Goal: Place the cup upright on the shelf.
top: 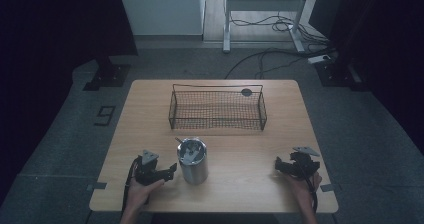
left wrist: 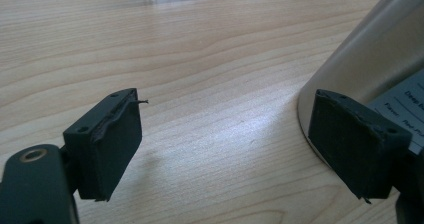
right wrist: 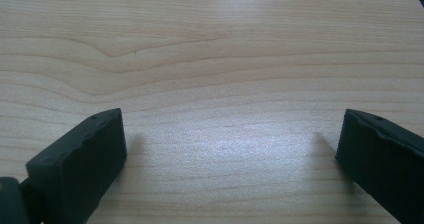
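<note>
we hold our left gripper [top: 167, 172] wide open beside the steel cup [top: 193, 160], ready to grasp; right gripper [top: 281, 165] open, empty, well right of it.

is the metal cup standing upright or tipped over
Upright. In the high view the metal cup stands on its base on the table with its open mouth facing up, utensils resting inside. The left claw sits beside it, open.

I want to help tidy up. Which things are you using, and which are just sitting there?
Using:
- metal cup, holding some utensils
- left gripper, open beside it
- right gripper, open

Just sitting there:
- wire basket
- small dark disc behind it
</note>
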`<state>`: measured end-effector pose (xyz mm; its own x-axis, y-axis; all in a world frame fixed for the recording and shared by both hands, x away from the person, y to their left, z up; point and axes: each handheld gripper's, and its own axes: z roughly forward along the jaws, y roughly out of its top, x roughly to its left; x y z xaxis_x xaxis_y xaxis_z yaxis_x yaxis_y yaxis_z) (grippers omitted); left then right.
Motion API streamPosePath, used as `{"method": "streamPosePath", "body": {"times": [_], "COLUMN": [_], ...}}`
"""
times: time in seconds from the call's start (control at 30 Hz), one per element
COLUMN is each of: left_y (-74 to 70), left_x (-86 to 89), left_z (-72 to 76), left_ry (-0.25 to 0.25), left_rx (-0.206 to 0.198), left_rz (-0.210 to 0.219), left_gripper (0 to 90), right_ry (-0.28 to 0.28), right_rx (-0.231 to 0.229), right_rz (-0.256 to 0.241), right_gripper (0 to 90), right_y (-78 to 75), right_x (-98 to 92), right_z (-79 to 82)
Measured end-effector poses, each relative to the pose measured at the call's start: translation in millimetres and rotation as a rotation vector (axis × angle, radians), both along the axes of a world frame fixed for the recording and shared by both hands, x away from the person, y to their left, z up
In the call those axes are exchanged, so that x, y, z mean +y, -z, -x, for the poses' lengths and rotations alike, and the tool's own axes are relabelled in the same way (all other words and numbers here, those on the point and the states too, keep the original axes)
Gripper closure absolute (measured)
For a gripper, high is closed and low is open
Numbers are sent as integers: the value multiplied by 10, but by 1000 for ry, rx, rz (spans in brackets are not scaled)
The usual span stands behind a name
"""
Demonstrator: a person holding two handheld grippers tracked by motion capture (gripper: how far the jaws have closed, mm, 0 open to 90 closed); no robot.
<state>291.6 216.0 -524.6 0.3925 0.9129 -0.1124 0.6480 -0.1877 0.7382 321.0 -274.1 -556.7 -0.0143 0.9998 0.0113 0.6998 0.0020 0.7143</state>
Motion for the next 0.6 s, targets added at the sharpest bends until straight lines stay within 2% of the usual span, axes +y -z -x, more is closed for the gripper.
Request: {"method": "streamPosePath", "body": {"times": [0.3, 0.5, 0.6], "left_y": [-10, 18, 7], "left_x": [3, 48, 91], "left_z": [10, -12, -16], "left_ry": [-1, -27, -31], "left_rx": [-8, -10, -5], "left_rz": [0, -15, 12], "left_gripper": [139, 139, 140], "right_ry": [1, 1, 1], "right_rx": [-1, -1, -1], "right_rz": [-1, -1, 0], "right_gripper": [0, 0, 0], "right_y": [1, 1, 1], "right_x": [1, 1, 0], "right_z": [1, 0, 0]}}
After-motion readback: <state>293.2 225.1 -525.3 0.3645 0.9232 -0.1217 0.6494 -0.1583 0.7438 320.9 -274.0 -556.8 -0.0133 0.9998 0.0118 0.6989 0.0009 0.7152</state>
